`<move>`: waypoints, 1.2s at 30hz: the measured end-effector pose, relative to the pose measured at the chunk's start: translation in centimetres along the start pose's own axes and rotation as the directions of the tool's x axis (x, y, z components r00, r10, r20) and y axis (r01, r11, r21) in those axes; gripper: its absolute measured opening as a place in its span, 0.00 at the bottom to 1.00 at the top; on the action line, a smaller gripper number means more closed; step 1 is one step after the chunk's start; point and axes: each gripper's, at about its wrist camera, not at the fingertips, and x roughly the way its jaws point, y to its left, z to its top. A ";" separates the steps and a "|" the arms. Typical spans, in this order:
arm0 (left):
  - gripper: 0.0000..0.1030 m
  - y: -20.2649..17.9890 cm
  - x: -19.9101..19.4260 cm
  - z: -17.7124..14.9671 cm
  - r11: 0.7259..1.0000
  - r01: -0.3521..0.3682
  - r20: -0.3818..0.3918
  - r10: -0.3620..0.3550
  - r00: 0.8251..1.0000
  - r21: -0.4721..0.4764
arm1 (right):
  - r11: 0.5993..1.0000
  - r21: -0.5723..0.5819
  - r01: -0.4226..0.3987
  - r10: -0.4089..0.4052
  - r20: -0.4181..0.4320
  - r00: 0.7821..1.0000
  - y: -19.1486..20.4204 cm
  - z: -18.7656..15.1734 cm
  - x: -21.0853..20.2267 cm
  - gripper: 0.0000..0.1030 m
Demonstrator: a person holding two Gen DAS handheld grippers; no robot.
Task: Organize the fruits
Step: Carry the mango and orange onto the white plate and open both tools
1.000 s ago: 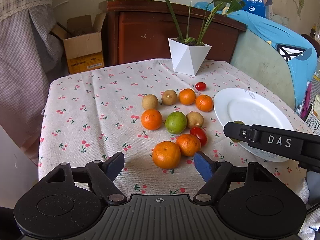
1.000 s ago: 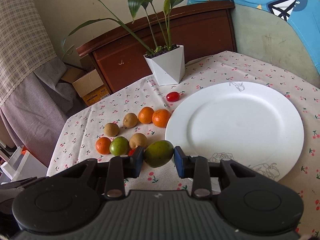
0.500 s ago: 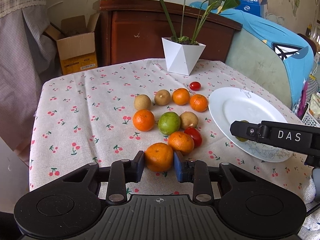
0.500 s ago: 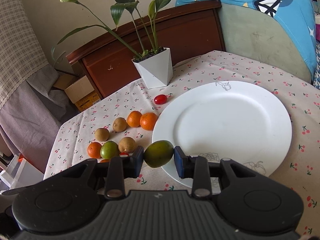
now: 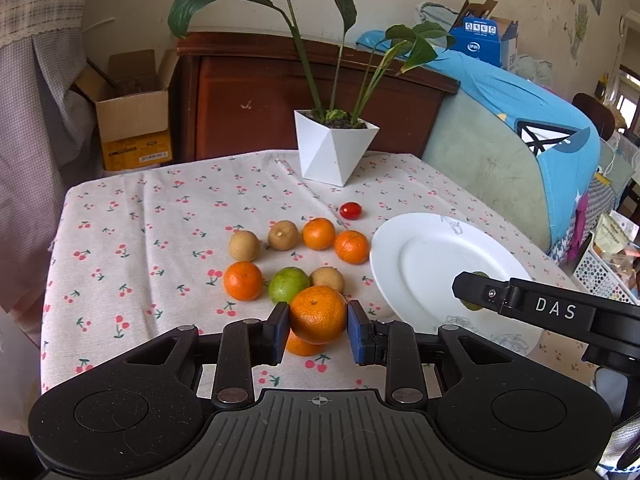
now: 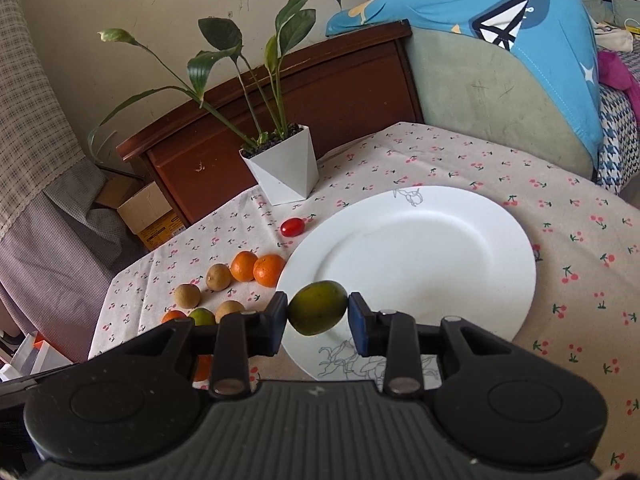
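Left gripper (image 5: 318, 322) clenched on an orange mandarin (image 5: 318, 314), held just above the fruit cluster on the surface (image 5: 132, 240). Right gripper (image 6: 318, 316) grasping a dark green fruit (image 6: 317, 307) over the near rim of the white plate (image 6: 420, 264). Risks: round fruit slipping from the pads, rolling off the plate after release, or bumping the loose fruits below.

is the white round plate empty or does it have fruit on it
Empty: the white round plate is bare; the green fruit is held above its rim.
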 end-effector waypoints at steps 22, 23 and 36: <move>0.27 -5.9 5.4 0.9 0.985 0.163 -0.075 -0.159 0.984 0.060 | 0.981 0.140 0.133 -0.130 -0.028 0.991 -4.6 0.1 0.1 0.33; 0.28 -6.0 5.6 0.9 0.984 0.166 -0.080 -0.161 0.984 0.062 | 0.981 0.142 0.133 -0.130 -0.028 0.991 -4.7 0.0 0.1 0.34; 0.48 -6.1 4.7 1.7 0.988 0.152 -0.050 -0.150 0.987 0.040 | 0.975 0.176 0.133 -0.136 0.007 0.991 -4.9 0.5 -0.5 0.37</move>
